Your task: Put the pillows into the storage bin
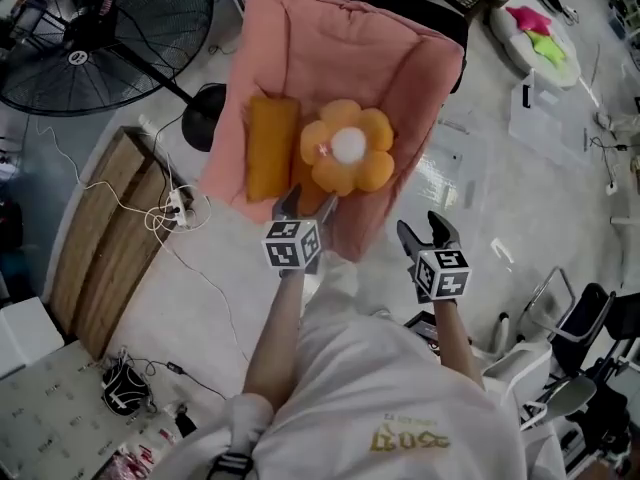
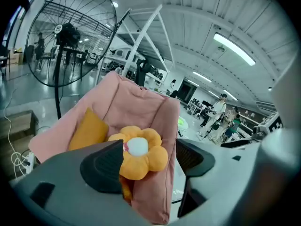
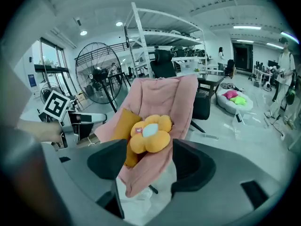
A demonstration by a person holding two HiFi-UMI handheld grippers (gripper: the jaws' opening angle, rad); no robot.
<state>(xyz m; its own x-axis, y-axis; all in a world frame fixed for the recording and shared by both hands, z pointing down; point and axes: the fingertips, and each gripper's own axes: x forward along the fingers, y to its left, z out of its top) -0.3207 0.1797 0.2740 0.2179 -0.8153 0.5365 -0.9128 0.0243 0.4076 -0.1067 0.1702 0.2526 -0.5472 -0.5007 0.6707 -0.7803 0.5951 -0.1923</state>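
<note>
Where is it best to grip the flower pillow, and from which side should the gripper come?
Probably one of the near petals of the flower pillow, coming from the open near side. The petals are plump lobes that stick out, while pink padded walls close the back and sides and the orange pillow crowds its left.

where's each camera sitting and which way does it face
Head view: on the person's head, looking down at the pink bin; shows both arms, left hand-held gripper, right hand-held gripper.
Left gripper view: rides that hand-held gripper, facing the bin; own open jaws.
Right gripper view: rides that hand-held gripper, facing the bin; own open jaws, the left hand-held gripper's marker cube.
All share the flower pillow.
</note>
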